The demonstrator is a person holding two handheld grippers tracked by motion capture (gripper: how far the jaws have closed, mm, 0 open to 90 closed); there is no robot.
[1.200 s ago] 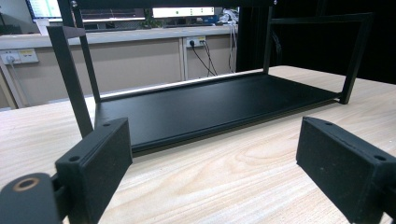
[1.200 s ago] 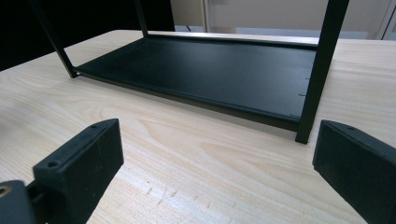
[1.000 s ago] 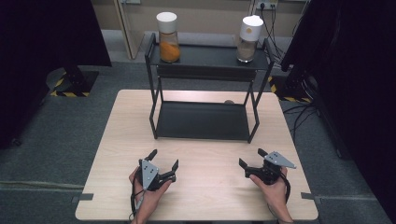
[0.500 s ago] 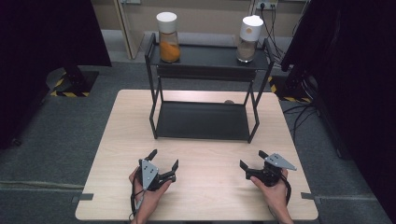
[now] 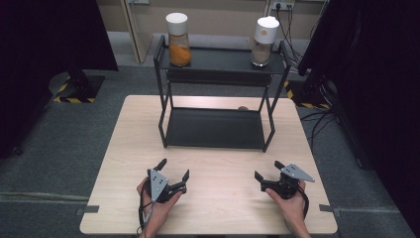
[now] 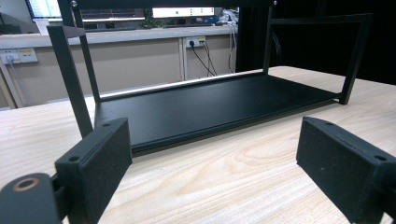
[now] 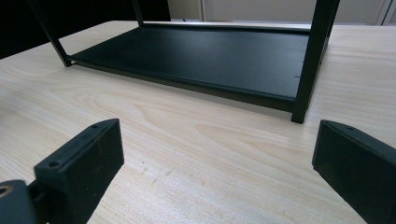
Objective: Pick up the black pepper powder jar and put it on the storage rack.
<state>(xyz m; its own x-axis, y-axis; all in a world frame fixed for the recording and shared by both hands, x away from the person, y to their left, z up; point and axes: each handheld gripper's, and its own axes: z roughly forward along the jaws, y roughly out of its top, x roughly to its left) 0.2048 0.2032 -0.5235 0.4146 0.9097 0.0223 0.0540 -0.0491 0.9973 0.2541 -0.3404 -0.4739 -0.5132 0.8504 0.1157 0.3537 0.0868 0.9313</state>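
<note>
High view had both hands low at the table's [image 5: 138, 134] near edge: left gripper [image 5: 174, 171] and right gripper [image 5: 268, 171], jaws spread, nothing between, aimed at the black rack [image 5: 216, 128]. Two jars, orange [image 5: 178, 32] and white-capped [image 5: 264, 34], stood on its top shelf. Left gripper view added wall sockets [image 6: 196, 43] behind the rack.

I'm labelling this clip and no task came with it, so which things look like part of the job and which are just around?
Likely part of the job:
black two-tier rack
orange-filled jar on its top shelf
white-lidded jar on its top shelf
left gripper, open
right gripper, open

Just around:
wooden table
wall socket cables
</note>
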